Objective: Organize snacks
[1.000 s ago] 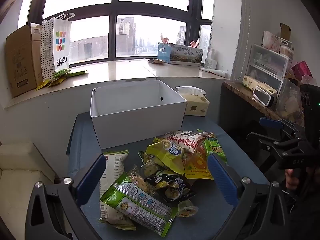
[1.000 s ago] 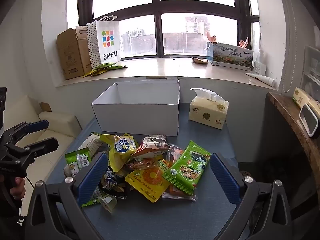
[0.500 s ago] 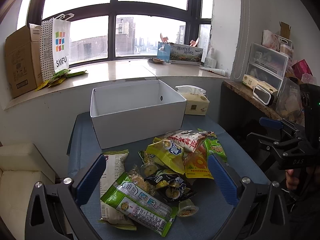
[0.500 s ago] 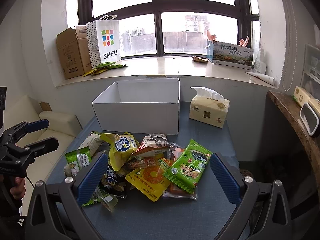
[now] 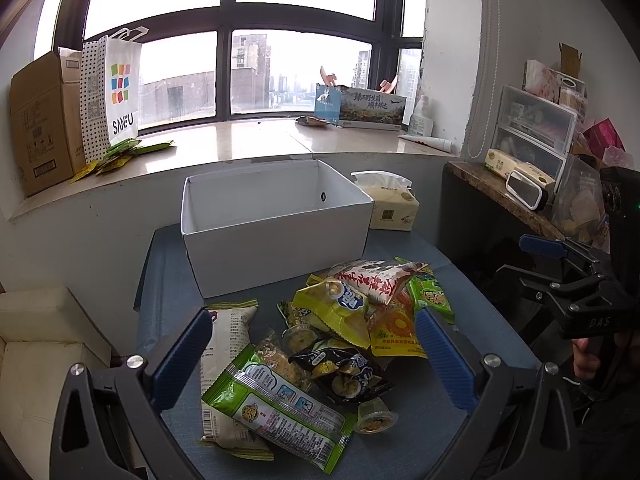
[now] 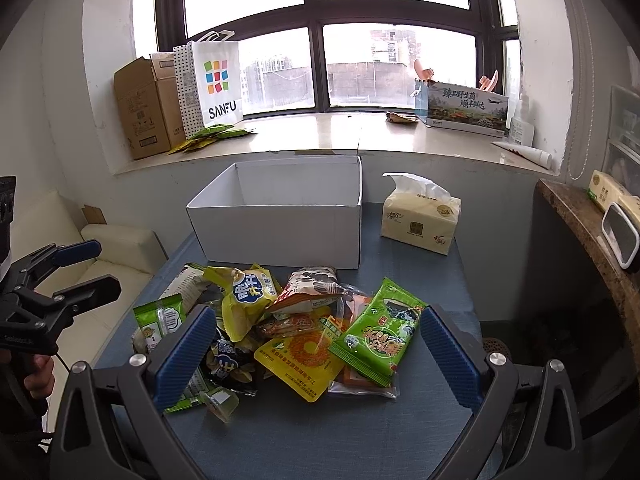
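Bag (image 6: 211, 85) on my windowsill: "SANFU" under a grid of coloured squares.
Long box (image 6: 466, 109) on the sill: Chinese print, "臻品野生菌 顺丰鲜达".
Tissue pack (image 6: 420, 220): "清风" at its left corner; the rest is too small for me.
Yellow packet (image 6: 248, 294) in my pile: "脆升升".
My right gripper (image 5: 540, 258), on its body: "DAS".
Other snack wrappers: printed, but I cannot read them.
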`<state>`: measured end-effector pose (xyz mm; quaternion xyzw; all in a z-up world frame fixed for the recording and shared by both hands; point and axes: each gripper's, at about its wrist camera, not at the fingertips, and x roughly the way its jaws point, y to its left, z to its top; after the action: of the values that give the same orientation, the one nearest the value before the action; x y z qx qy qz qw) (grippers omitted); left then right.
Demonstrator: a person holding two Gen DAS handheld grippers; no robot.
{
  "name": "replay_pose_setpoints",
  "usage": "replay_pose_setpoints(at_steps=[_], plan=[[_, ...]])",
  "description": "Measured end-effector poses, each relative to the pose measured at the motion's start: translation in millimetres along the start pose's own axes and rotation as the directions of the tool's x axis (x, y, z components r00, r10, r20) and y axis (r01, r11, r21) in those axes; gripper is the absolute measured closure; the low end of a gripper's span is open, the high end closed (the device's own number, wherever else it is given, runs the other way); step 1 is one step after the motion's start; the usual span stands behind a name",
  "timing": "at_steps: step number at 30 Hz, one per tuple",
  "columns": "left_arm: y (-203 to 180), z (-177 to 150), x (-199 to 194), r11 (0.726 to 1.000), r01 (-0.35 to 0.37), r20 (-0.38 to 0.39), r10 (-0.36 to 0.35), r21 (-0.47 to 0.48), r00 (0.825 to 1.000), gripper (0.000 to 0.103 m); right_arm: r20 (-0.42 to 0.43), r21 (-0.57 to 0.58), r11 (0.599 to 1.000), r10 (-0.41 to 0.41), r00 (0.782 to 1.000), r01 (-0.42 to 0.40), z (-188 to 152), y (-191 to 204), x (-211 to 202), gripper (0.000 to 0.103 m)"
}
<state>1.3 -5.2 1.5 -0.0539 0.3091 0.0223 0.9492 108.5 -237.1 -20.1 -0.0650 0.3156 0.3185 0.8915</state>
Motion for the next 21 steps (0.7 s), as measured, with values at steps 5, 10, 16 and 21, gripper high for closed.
replay_pose_setpoints(at_steps=[5, 10, 16, 21], plan=[[0.0, -0.4, 0.2, 1.000, -0.002, -0.002, 0.002, 0.003, 1.000, 0.000, -0.003, -0.001, 1.000, 0.002, 1.000, -0.002, -0.8, 0.9, 1.0, 0.000], [0.0, -0.5, -0.1, 1.000, -0.002, -0.001, 0.002, 0.004, 1.000, 0.000, -0.003, -0.002, 1.000, 0.001, 1.000, -0.001, -1.3, 1.6, 0.8, 0.000], [0.2, -0.4, -0.6, 1.000, -0.004, 0.001, 0.004, 0.006, 1.000, 0.000, -0.004, -0.002, 1.000, 0.001, 1.000, -0.001, -1.8, 1.7, 0.4, 0.000], [0.3, -0.1, -1.1, 1.000, -0.003, 0.001, 0.003, 0.008, 1.000, 0.000, -0.005, -0.004, 1.000, 0.002, 1.000, -0.002, -2.1, 2.1, -0.1, 0.000]])
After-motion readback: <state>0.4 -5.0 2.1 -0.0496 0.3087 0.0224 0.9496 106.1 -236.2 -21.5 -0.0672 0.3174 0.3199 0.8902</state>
